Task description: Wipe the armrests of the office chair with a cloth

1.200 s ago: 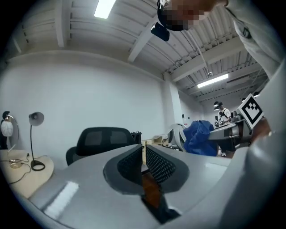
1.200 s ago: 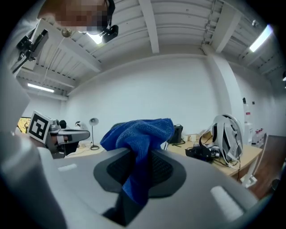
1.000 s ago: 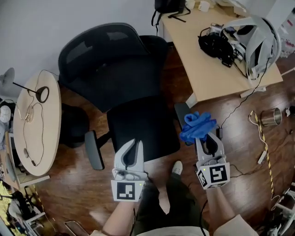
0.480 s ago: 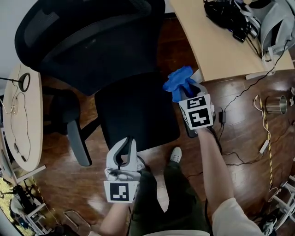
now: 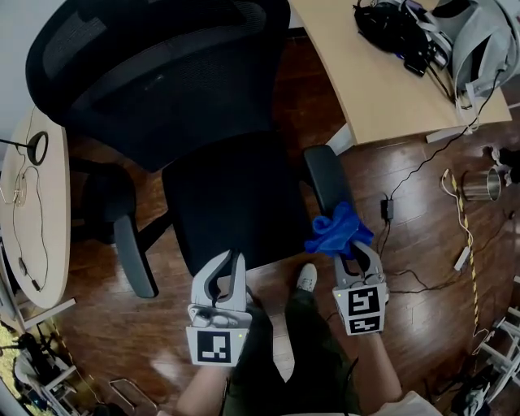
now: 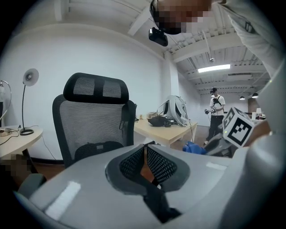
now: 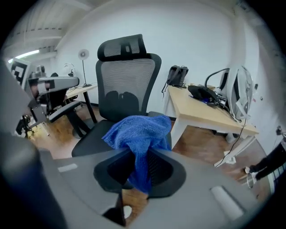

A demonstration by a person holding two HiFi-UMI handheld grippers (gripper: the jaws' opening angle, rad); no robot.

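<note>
At the front end of the office chair's right armrest: right gripper, jaws clamped on a blue cloth. The cloth bunches above the jaws and a tail hangs down between them in the right gripper view. It appears to rest on the armrest tip, though the head view leaves contact uncertain.

Before the seat's front edge: left gripper, jaws drawn together with only a thin slit, nothing held.

Markings: each gripper carries a marker cube printed with black-and-white square patterns; the left one faces the head camera.

Left of the seat: left armrest, well apart from both grippers.

Right of the chair back: a wooden desk holding a black bag.

Left of the chair: a round pale table.

Head view only: a metal cup and cables on the wood floor, right of the chair.

Left gripper view only: a standing person beyond the desk, and a lamp left of the chair.

Right gripper view only: the chair's headrest, face-on.
</note>
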